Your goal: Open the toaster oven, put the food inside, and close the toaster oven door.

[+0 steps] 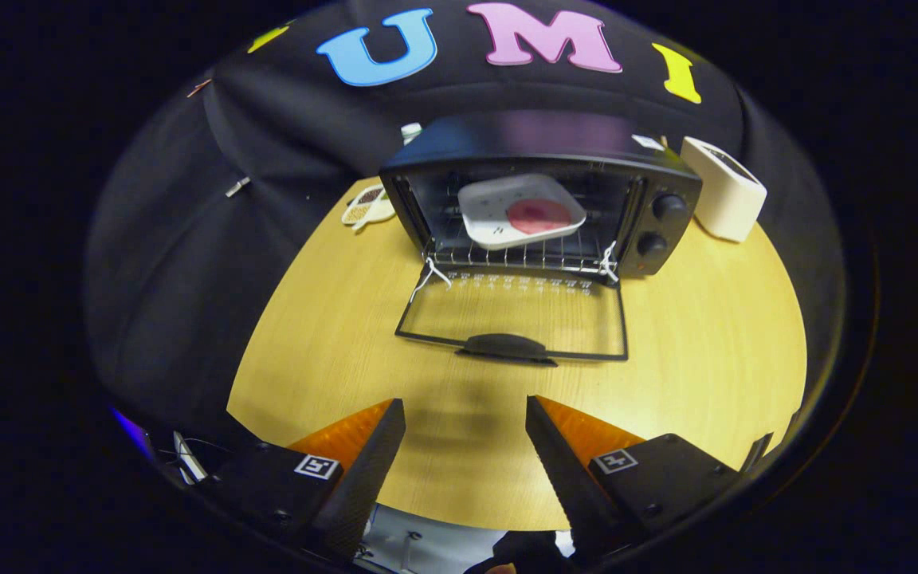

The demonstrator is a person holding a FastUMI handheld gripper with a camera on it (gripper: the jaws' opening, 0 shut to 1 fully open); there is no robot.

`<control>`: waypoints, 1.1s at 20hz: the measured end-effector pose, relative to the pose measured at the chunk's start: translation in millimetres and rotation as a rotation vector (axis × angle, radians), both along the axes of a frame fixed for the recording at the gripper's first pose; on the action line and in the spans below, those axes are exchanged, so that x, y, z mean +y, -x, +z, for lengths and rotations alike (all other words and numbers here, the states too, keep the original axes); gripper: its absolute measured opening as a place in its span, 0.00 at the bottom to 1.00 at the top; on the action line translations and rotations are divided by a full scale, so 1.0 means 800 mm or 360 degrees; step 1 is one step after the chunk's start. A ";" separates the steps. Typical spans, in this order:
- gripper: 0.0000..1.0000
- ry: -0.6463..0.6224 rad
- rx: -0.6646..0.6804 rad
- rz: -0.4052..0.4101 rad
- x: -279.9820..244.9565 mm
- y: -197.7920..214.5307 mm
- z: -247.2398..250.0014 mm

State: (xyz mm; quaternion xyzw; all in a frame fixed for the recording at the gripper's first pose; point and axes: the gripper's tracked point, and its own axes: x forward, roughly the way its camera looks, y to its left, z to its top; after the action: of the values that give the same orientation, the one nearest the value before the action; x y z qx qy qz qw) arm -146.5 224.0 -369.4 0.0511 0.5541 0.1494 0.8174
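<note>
Black toaster oven [539,191] near the tabletop's [706,343] far edge; glass door [516,319] lowered flat; white plate [519,209] (pink food [539,216]) tilted on its rack.

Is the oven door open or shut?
Open: the door lies flat on the table, plate visible on the rack. The hand-held gripper is open, short of it.

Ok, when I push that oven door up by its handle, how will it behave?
The door will probably swing stiffly on its hinges, as it looks a rigid glass-and-metal frame. The handle looks smooth and rounded, so the open gripper may slip.
</note>
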 end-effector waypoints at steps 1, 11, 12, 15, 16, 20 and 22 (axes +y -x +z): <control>0.99 0.0019 0.0043 0.0000 0.008 -0.001 -0.015; 0.99 0.0274 0.0183 -0.0117 0.015 -0.031 -0.114; 0.99 0.0299 0.0188 -0.0141 0.011 -0.035 -0.121; 0.99 0.0333 0.0182 -0.0228 -0.003 -0.057 -0.134; 0.99 0.0322 0.0230 -0.0263 -0.004 -0.053 -0.140; 0.99 0.0258 0.0176 -0.0296 -0.005 -0.058 -0.124; 0.99 0.0221 0.0111 -0.0301 -0.005 -0.057 -0.109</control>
State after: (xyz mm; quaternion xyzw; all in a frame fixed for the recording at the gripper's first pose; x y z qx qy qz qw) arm -100.7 220.1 -456.7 0.0517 0.5838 0.0310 0.8097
